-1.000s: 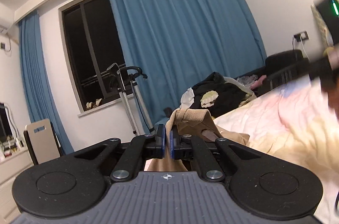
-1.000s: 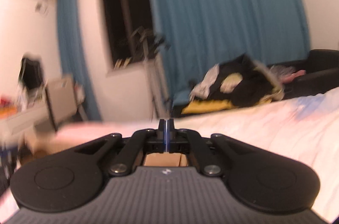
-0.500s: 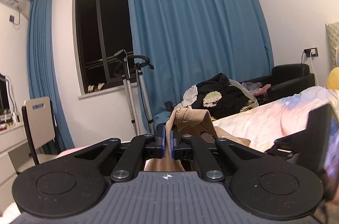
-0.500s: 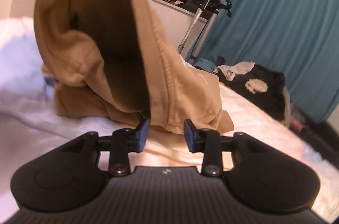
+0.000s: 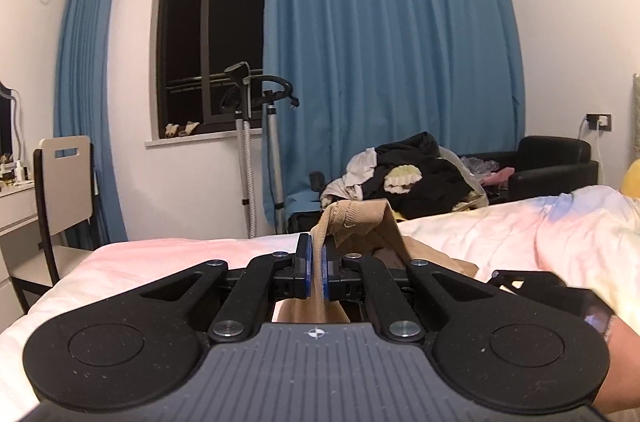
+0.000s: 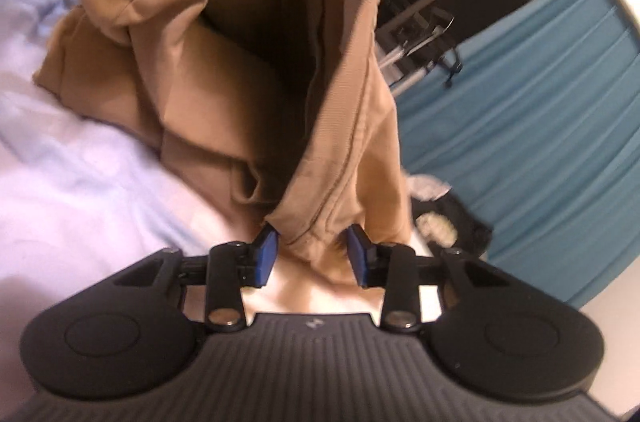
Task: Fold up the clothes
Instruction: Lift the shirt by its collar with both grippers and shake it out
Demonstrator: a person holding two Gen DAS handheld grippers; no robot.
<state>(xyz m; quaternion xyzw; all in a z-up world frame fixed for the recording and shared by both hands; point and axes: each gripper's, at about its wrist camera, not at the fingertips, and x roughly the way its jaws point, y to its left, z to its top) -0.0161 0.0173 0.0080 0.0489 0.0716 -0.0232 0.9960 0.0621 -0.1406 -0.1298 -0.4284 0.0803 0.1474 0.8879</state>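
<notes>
Garment (image 6: 248, 70), tan: my left claw (image 5: 316, 272) stays clenched on its ribbed edge above the bed (image 5: 160, 258). My right claw (image 6: 312, 254), released, now straddles a hanging fold, closer than before.

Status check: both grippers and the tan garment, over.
Left gripper shut on tan garment. Right gripper open, fingers straddling its hanging hem. Garment partly lifted off bed. Nothing blocking.

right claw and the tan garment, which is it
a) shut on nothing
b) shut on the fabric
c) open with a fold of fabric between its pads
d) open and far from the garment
c: in the right wrist view the right claw stands open, its blue pads apart, with a hanging fold of the tan garment between them.
</notes>
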